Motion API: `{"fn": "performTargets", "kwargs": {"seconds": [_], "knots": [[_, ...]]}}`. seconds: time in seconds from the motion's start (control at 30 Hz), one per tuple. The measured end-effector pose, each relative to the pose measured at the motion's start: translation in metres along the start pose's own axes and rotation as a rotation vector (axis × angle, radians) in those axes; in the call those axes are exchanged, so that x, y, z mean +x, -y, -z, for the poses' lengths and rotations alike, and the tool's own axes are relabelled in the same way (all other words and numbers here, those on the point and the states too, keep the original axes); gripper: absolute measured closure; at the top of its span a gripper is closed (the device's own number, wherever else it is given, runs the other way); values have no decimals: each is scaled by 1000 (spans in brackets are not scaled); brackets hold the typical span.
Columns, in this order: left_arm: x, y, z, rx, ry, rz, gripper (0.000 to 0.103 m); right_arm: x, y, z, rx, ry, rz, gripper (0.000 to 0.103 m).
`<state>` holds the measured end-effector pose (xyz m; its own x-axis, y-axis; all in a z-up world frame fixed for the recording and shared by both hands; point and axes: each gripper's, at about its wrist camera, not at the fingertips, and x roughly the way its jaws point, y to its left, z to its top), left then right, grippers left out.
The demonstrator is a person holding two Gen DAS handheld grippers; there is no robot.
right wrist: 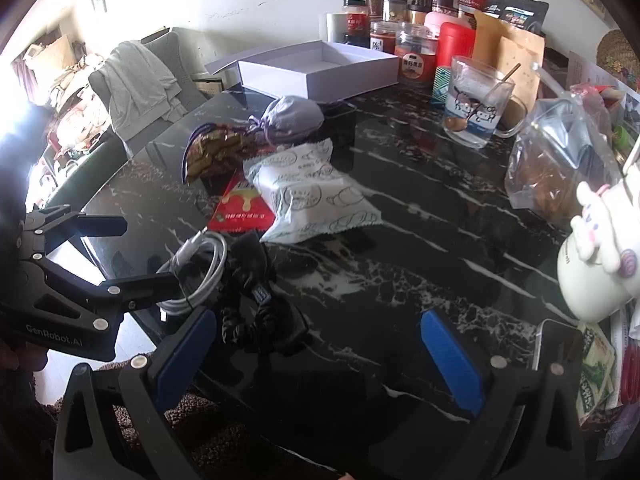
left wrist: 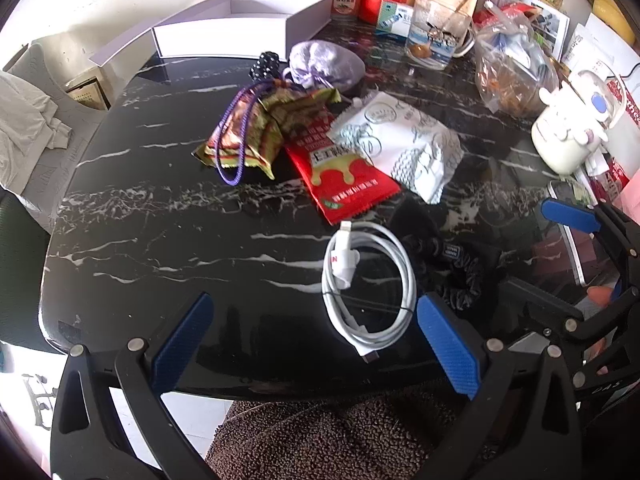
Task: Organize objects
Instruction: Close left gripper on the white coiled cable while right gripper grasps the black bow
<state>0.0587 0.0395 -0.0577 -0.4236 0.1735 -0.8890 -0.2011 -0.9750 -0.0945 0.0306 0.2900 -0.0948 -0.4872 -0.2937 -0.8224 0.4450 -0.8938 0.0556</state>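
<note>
Black marble-veined counter (left wrist: 160, 240) carried the loose clutter, and the coiled white cable (left wrist: 368, 284) lay at its near edge, touching the black scrunchie (left wrist: 460, 276) and just short of the red packet (left wrist: 340, 172), with the white box (left wrist: 240, 36) well beyond. Left tongs (left wrist: 316, 344) and right tongs (right wrist: 320, 356) both hung wide and empty. A grab at the cable risked snagging the scrunchie or nudging the coil over the edge.

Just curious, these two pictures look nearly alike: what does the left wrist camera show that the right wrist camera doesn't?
Only the left wrist view shows the black beaded item by the purple pouch. Only the right wrist view shows the grey chair draped with cloth. Both share the white box, white cable, black scrunchie, snack packets, and both open claws: left, right.
</note>
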Motion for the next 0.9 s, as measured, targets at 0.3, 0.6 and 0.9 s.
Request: {"fn": "performTargets", "kwargs": {"seconds": [0.3,0.6,0.9], "knots": [[18,8,11,63,-42,32,10,11,0,17,-26,-20,-82,8],[20,16,7,110,-17,44,20,23,-12,18,-103,-14,-151,24],[21,13,1,132,-1,26,42,29,-21,12,-163,-11,-110,75]]}}
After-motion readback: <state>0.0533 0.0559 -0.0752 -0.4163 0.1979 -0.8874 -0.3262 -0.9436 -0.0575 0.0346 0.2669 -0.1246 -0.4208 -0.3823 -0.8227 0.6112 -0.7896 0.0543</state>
